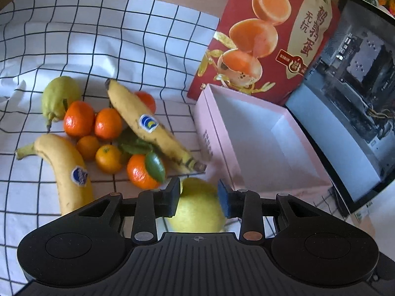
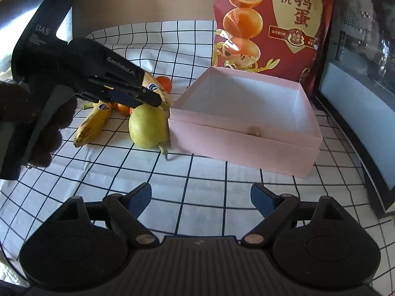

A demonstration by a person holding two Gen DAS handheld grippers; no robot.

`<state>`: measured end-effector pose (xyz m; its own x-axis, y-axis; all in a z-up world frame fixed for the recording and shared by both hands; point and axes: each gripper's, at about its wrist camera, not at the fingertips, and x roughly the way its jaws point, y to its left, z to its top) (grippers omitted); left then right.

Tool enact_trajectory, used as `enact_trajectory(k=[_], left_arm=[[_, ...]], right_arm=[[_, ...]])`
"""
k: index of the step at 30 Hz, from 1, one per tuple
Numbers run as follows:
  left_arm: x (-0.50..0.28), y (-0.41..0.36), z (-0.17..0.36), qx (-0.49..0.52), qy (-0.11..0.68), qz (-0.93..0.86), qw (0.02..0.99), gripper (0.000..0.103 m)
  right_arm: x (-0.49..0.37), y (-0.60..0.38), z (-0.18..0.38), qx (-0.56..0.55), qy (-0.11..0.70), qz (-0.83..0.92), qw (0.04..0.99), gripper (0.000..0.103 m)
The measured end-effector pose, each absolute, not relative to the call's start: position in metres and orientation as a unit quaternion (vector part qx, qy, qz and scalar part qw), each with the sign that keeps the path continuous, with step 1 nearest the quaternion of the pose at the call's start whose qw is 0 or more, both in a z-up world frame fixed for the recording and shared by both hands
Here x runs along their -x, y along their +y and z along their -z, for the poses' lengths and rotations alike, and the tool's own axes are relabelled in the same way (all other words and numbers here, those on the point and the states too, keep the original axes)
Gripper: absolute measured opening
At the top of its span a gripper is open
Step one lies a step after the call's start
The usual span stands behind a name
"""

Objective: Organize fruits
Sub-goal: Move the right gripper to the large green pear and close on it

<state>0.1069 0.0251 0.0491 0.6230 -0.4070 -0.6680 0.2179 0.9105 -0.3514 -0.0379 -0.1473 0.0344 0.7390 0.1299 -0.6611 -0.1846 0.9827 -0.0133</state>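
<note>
Right wrist: left gripper (image 2: 158, 103) angled down over pear (image 2: 148, 129).

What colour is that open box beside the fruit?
Pale pink outside, white inside. The box shows best in the right wrist view.

The pink box (image 2: 244, 133) stands open on top, its interior nearly bare — one small scrap, perhaps paper, lies near the front wall. At its 12 o'clock a red bag (image 2: 271, 24) blocks approach; at 3 o'clock a dark case (image 2: 358, 86). At 9 o'clock a pear (image 2: 148, 128) sits just beside the wall. Checked cloth (image 2: 197, 172) at 6 o'clock is free.
</note>
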Motion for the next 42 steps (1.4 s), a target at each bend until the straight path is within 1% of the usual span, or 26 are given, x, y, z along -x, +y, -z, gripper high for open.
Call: enact_trajectory(k=[5,10,14,18,20,23,25,27,28,40,42], left_arm=[[-0.083,0.043,-0.046,0.132,0.413,0.199,0.879,0.038],[-0.047,0.064,-0.045,0.157,0.412,0.178,0.88,0.034],[-0.018,0.096,-0.054,0.194,0.386,0.142,0.891,0.034],[-0.002,0.122,-0.065,0.208,0.36,0.094,0.905,0.034],[0.001,0.133,-0.066,0.218,0.354,0.076,0.906,0.034],[0.009,0.143,-0.063,0.228,0.355,0.065,0.905,0.034],[0.014,0.146,-0.06,0.231,0.358,0.06,0.903,0.034],[0.016,0.148,-0.053,0.235,0.363,0.056,0.9,0.034],[0.018,0.149,-0.05,0.236,0.366,0.053,0.899,0.034],[0.03,0.164,-0.038,0.239,0.387,0.029,0.89,0.034],[0.029,0.169,-0.035,0.244,0.391,0.023,0.887,0.034]], right_arm=[[0.037,-0.139,-0.031,0.047,0.351,-0.099,0.93,0.089],[0.034,-0.118,-0.032,0.062,0.339,-0.13,0.93,0.089],[0.03,-0.094,-0.038,0.096,0.298,-0.141,0.939,0.089],[0.019,-0.071,-0.045,0.127,0.256,-0.163,0.944,0.089],[0.007,-0.062,-0.047,0.109,0.262,-0.18,0.942,0.089],[-0.007,-0.053,-0.042,0.068,0.295,-0.194,0.933,0.088],[-0.012,-0.049,-0.033,0.052,0.31,-0.199,0.928,0.085],[-0.012,-0.046,-0.026,0.049,0.316,-0.207,0.925,0.079],[-0.014,-0.044,-0.023,0.05,0.317,-0.21,0.923,0.078],[-0.061,-0.042,-0.009,-0.023,0.337,-0.183,0.923,0.077],[-0.062,-0.037,-0.01,-0.011,0.329,-0.182,0.927,0.071]])
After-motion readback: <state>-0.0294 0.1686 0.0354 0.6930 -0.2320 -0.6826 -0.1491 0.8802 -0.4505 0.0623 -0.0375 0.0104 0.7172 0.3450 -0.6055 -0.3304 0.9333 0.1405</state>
